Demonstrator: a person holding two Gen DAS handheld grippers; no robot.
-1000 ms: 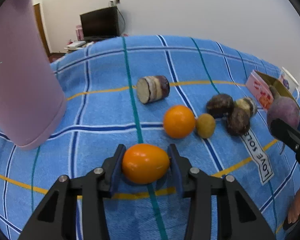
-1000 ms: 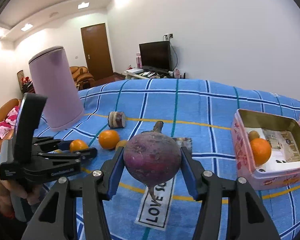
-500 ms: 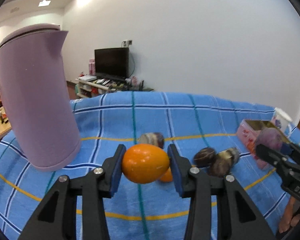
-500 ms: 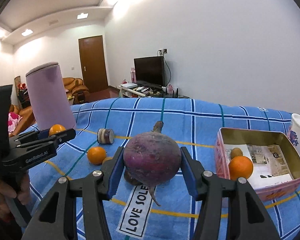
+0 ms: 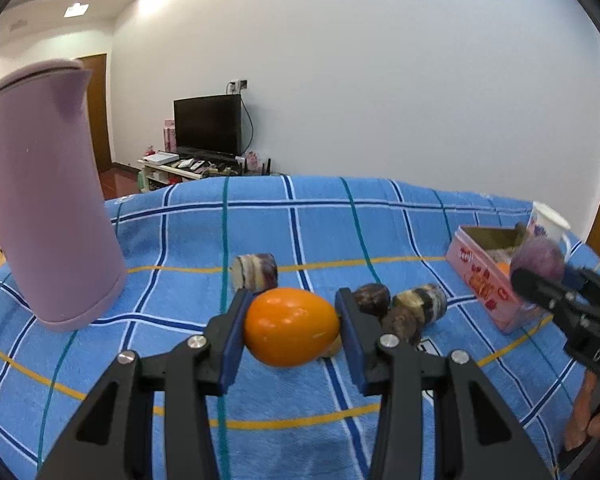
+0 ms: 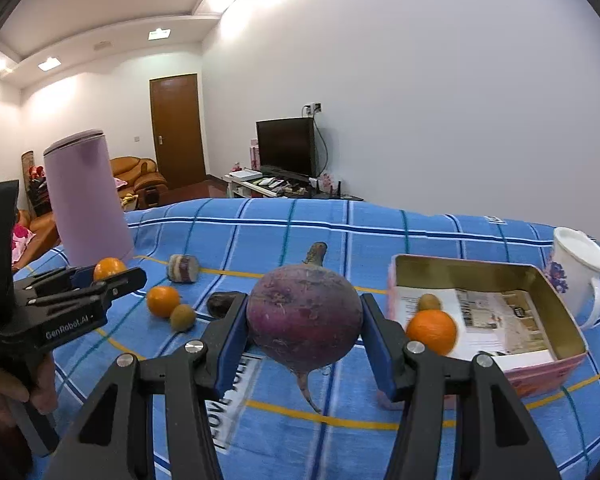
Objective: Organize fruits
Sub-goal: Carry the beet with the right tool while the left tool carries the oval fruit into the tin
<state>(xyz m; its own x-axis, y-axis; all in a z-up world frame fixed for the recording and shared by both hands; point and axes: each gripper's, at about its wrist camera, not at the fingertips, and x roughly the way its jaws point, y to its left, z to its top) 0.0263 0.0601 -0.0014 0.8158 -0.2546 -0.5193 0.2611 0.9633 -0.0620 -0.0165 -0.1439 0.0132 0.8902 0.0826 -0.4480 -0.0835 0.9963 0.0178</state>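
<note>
Because both tools are loaded at once, each fruit rides clear of the blue checked cloth: the left gripper pinches an orange egg-shaped fruit across its short axis, pads flat on its flanks so the smooth skin cannot roll out, while the right gripper clamps a purple beet-like root at its widest girth, stem up and tail hanging free. Seen from the right wrist, the pink tin sits at about three o'clock of the root, open side up, already holding an orange and a small kiwi, which suggests it is the collecting box. Loose pieces, a second orange and a kiwi, lie at nine o'clock, apparently still to be gathered. A lilac jug stands near ten o'clock, and a white mug sits just beside the tin's far corner.
</note>
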